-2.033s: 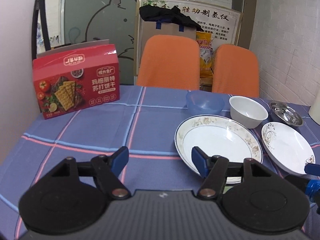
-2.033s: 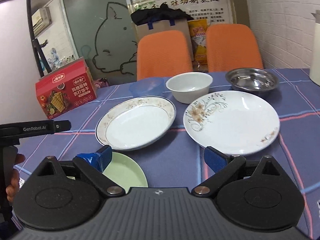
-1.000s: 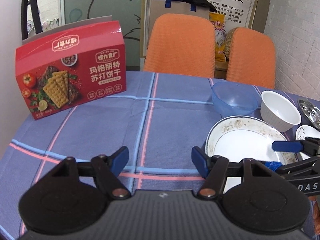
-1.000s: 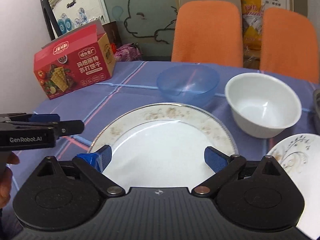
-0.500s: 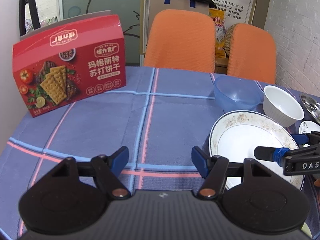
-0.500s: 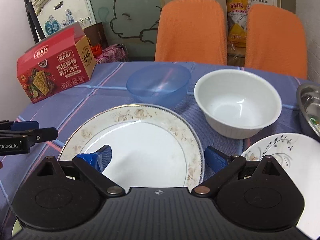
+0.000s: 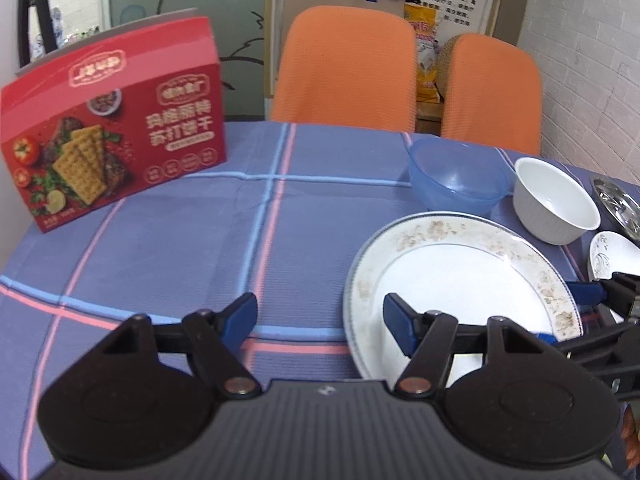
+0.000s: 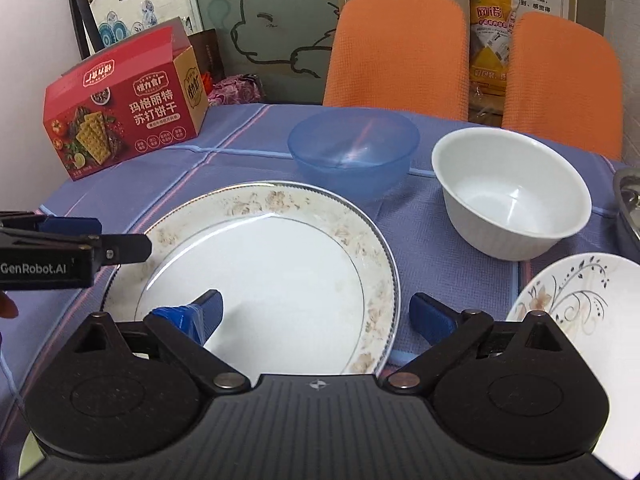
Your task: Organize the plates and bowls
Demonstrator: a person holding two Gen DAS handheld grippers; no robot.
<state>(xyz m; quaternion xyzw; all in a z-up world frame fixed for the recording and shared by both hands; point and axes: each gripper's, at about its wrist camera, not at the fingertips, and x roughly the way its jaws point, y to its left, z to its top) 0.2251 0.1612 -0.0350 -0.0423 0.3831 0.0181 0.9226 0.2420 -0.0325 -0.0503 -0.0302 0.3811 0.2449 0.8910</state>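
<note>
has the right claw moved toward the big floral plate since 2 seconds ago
Yes. The right claw has moved forward and left: its open fingers now straddle the big plate's near right rim, with the white bowl much closer.

Bare bench [image 7: 180, 232] is lying free between the cracker box [image 7: 108, 120] and the large plate [image 7: 460, 280]. The blue bowl [image 8: 352, 152] and white bowl [image 8: 508, 192] are crowding the plate's far rim.
</note>
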